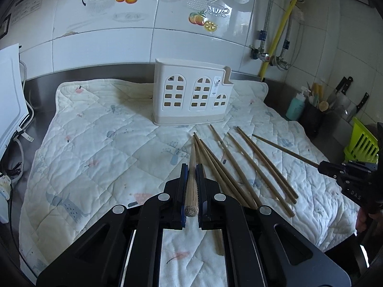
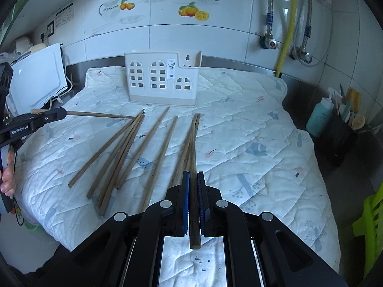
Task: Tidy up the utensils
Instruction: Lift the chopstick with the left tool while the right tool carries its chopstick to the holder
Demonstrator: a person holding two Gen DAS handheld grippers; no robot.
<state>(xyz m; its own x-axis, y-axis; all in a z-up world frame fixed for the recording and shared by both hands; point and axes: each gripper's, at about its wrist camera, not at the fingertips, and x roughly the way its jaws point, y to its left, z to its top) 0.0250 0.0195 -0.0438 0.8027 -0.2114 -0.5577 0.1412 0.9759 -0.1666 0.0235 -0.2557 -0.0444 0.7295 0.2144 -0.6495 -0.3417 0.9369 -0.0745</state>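
Note:
Several wooden chopsticks lie fanned out on a quilted white cloth; they also show in the right wrist view. A white utensil holder with window cut-outs stands upright behind them, and it shows in the right wrist view too. My left gripper is shut on one chopstick, held above the cloth and pointing at the holder. My right gripper is shut on another chopstick. The right gripper shows at the right of the left wrist view with its chopstick.
The quilted cloth covers a steel counter against a tiled wall. A white appliance with cables stands at left. A teal bottle, a dark pot of tools, knives and a green rack stand at right.

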